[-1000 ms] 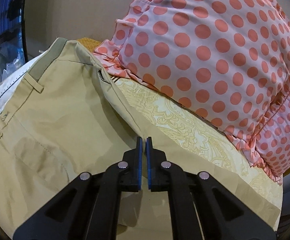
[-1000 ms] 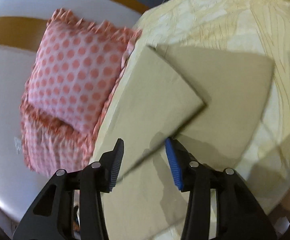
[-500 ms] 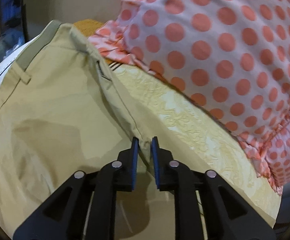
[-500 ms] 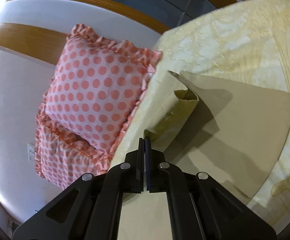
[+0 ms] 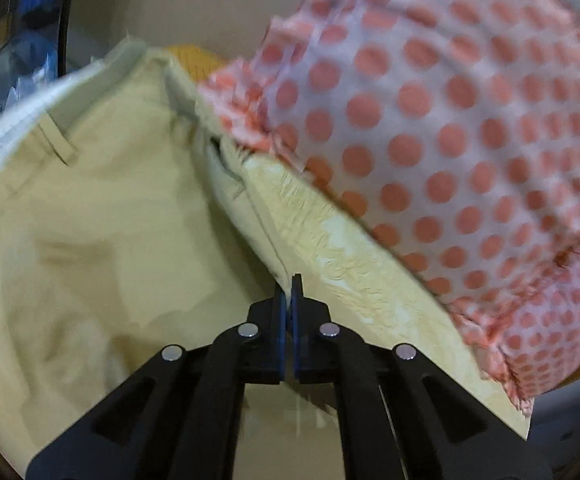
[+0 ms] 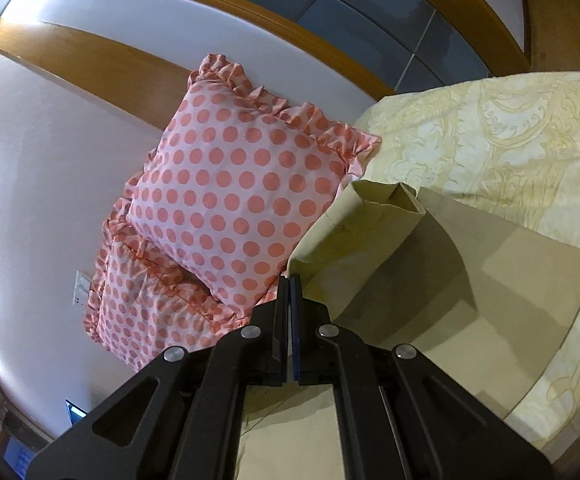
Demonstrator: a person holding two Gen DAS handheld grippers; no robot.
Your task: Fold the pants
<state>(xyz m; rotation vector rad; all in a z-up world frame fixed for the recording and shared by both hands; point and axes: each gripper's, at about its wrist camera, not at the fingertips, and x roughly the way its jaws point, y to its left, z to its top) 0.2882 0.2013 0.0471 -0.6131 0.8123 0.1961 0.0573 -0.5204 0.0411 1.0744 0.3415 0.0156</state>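
1. Left wrist view, 9 o'clock: the khaki pants (image 5: 102, 216) lie waist-end up, waistband and a belt loop toward 10 o'clock. The fabric is rumpled and partly blurred.
2. Centre, 6 o'clock: my left gripper (image 5: 288, 292) is clenched on the side seam edge of the pants; the cloth runs from between the blue pads up toward 11 o'clock in a taut ridge.
3. From 1 to 4 o'clock: a pink polka-dot pillow (image 5: 449, 152) with a frilled edge, resting on the pale yellow patterned bedspread (image 5: 353, 272), just beside the pants' seam.
4. Right wrist view, 9 o'clock: white headboard panel with wood trim (image 6: 50, 152); two stacked polka-dot pillows (image 6: 234, 200) lean against it.
5. Centre, 6 o'clock: my right gripper (image 6: 289, 294) is clamped shut on a leg of the pants (image 6: 361, 236), pinching its edge. The open hem of that leg stands lifted at about 1 o'clock from the pads.
6. At 3 o'clock: the other pant leg (image 6: 509, 280) lies flat on the bedspread (image 6: 509, 140), shadowed by the raised leg.
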